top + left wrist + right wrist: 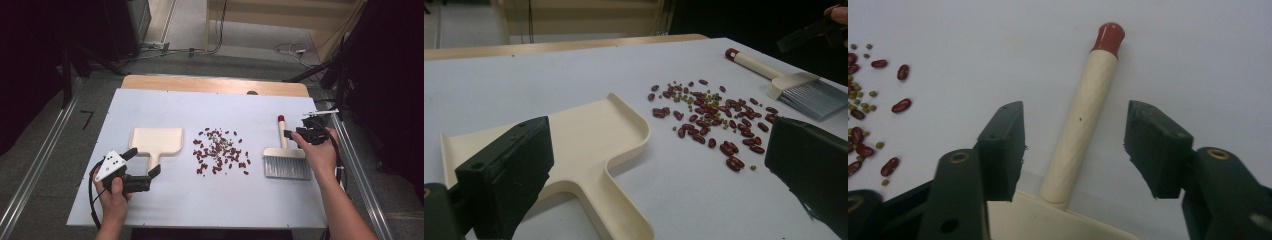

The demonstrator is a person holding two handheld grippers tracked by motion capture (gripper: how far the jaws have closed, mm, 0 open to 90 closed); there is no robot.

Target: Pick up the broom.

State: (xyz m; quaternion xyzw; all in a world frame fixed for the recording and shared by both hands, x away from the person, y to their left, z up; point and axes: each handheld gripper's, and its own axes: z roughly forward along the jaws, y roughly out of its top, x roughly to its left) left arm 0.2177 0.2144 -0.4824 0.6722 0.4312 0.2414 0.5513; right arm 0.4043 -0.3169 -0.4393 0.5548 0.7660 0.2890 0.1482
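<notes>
A cream dustpan (156, 141) lies left of centre on the white table, handle toward me. My left gripper (144, 161) stands open around the end of that handle, its jaws wide apart on either side of the dustpan (589, 135) without touching it. A scatter of red and small green beans (220, 151) covers the table's middle. To the right lies a hand brush (286, 159) with grey bristles and a red-tipped cream handle (1083, 125). My right gripper (1075, 145) is open and straddles this handle, with a gap on each side.
The white table sheet (210, 200) has bare room in front of the beans and along its front edge. A wooden table edge (215, 85) runs along the back. Metal rails (35, 170) flank the table on both sides.
</notes>
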